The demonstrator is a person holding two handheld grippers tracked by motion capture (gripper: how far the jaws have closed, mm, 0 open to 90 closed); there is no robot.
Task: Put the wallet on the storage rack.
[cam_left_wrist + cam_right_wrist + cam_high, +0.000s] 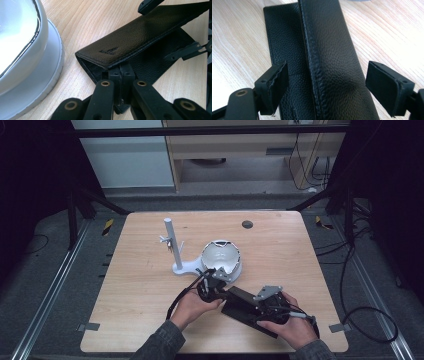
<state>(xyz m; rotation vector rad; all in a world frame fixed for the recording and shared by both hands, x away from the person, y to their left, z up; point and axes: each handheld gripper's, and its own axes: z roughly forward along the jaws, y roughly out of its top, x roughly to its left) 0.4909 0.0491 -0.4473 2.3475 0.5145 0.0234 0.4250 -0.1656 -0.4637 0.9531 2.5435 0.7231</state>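
Left tool (pixel 122 82) pressed together, pinching near edge of black leather case (pixel 140 37) at its open end; upper flap lifted off lower one, mouth gaping. Right tool (pixel 329 82) spread, pads (pixel 277 80) either side of case's raised flap w/o touching, clear gaps both sides. In high view case (pixel 245 302) lying diagonal on tabletop (pixel 140 285) nr front edge, btwn both hands, left tool (pixel 212 282) at its far-left end, right tool (pixel 272 306) over its right part. Just beyond: white bowl-shaped holder (pixel 221 259) on white base w/ upright post (pixel 172 242)
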